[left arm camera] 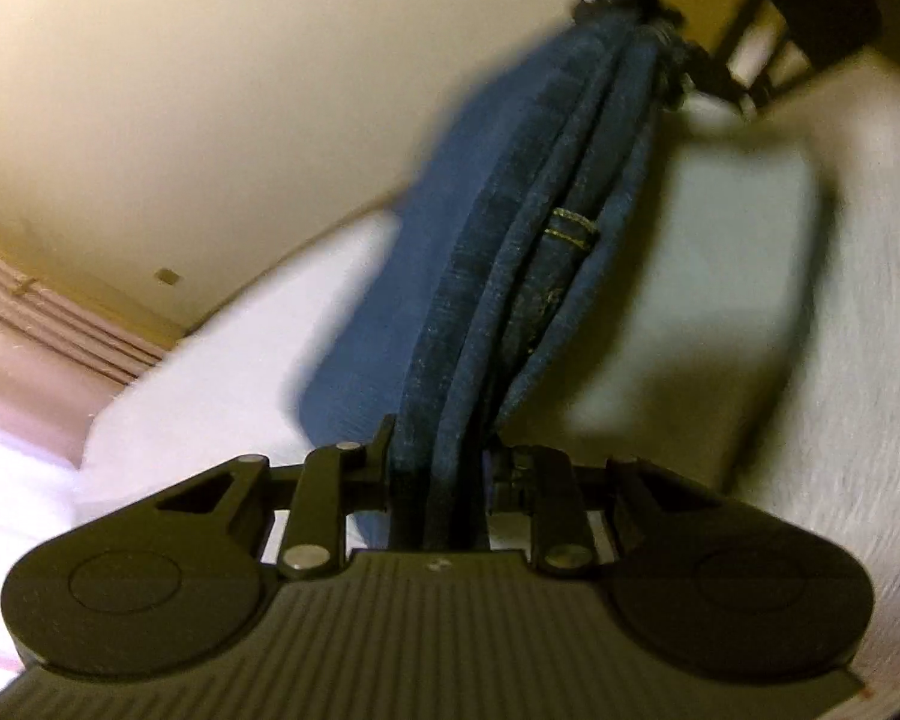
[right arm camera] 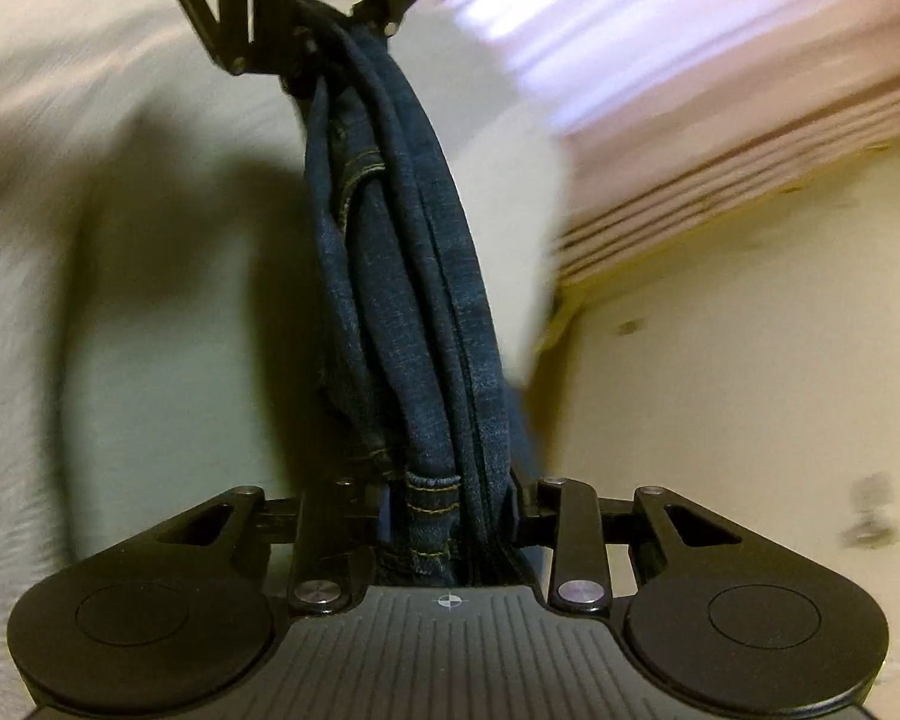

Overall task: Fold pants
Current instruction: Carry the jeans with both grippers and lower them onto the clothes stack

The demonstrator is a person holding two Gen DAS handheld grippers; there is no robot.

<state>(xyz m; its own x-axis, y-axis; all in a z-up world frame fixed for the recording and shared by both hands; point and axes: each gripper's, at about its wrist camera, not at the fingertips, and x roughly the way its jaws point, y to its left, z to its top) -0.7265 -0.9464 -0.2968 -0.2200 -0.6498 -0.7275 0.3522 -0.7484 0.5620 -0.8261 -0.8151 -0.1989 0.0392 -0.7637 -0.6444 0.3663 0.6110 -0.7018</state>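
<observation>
Clamped tight in the black two-finger left gripper point(left arm camera: 438, 468): several stacked layers of the dark blue denim pants point(left arm camera: 510, 240), bunched thick between the fingers. Clenched likewise on the other end of that bundle, with a yellow-stitched hem caught at its fingers: the black two-finger right gripper point(right arm camera: 450, 498). Held in the air between the two, stretched nearly straight above the white textured bed cover point(left arm camera: 840, 360).

Might have shed an inner layer had either squeeze eased, with so thick a stack. Might have sagged and come unfolded had the ends closed in unevenly.

Seen from the left wrist: open cover to the right for laying down. To the left, a white pillow-like block point(left arm camera: 210, 390). Farther off, hemmed in by a pink pleated curtain point(left arm camera: 30, 330) and a cream wall point(left arm camera: 210, 90).
</observation>
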